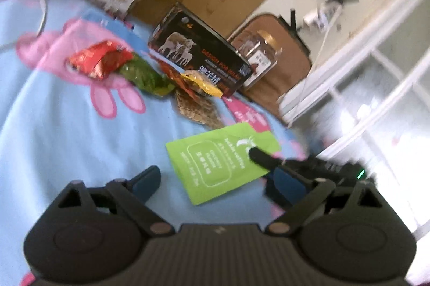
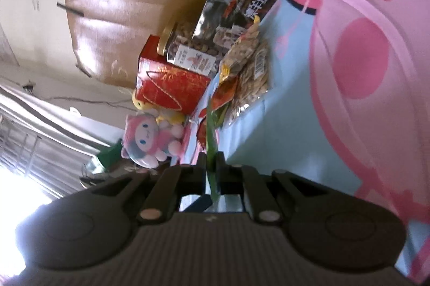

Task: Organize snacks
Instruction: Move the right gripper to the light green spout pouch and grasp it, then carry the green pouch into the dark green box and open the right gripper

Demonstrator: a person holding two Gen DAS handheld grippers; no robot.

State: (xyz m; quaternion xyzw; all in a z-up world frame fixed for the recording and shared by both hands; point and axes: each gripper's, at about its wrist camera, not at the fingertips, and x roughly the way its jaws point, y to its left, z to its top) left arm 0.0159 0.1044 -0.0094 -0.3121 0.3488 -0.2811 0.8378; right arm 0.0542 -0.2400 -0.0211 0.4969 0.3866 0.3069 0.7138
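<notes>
right wrist view, lower centre: right gripper [image 2: 212,165] fingers pinch green sachet [image 2: 211,141]; left gripper [image 1: 212,178] fingers wide, empty; next, probably placing it with the snacks.

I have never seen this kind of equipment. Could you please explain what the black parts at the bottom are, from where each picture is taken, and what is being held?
A person holds a two-finger gripper in each hand, with a camera on each looking along its fingers. The black parts are the grippers. In the left wrist view, the left gripper is open above a blue cartoon bedsheet. Farther off lie snack packets, a black box and a jar. The other view is tilted: the right gripper is shut on the light green packet, seen edge-on there.
</notes>
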